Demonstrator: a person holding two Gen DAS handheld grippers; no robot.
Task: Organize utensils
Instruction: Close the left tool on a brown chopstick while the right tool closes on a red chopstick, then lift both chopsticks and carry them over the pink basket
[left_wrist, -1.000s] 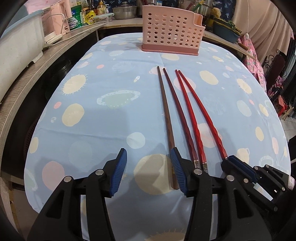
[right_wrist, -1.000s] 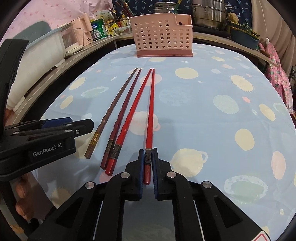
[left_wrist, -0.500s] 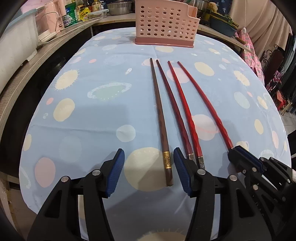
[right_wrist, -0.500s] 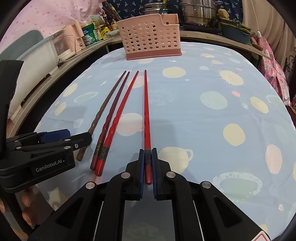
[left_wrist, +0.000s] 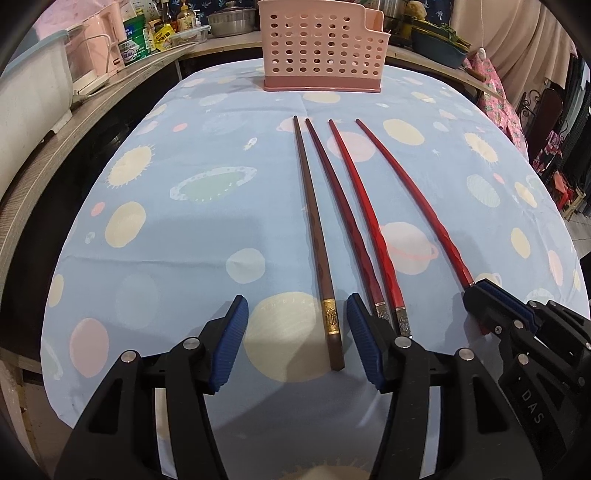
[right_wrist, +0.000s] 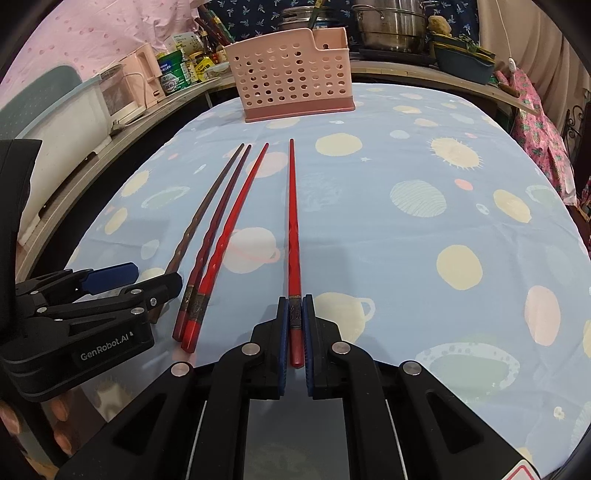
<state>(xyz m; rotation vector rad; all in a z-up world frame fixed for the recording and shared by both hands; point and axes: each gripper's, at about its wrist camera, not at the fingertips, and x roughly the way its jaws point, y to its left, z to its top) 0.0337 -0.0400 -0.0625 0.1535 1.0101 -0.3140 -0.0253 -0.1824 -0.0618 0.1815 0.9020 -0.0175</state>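
Several chopsticks lie side by side on the blue tablecloth, tips toward a pink perforated utensil basket (left_wrist: 322, 48) at the far edge; the basket also shows in the right wrist view (right_wrist: 293, 77). My left gripper (left_wrist: 295, 339) is open, its blue pads on either side of the butt end of the brown chopstick (left_wrist: 317, 240). Beside it lie a dark red chopstick (left_wrist: 343, 218) and a red chopstick (left_wrist: 369, 221). My right gripper (right_wrist: 295, 325) is shut on the butt end of the rightmost red chopstick (right_wrist: 293, 221), which rests along the cloth.
The table (left_wrist: 166, 240) has a planet-print cloth. A counter at left and behind carries a white tub (left_wrist: 29, 96), bottles and pots (right_wrist: 391, 26). The table edge is right under both grippers.
My left gripper has drawn back and shifted so the brown chopstick's end now lies between its open pads. My right gripper stays shut on the red chopstick, which has moved slightly apart from the others.
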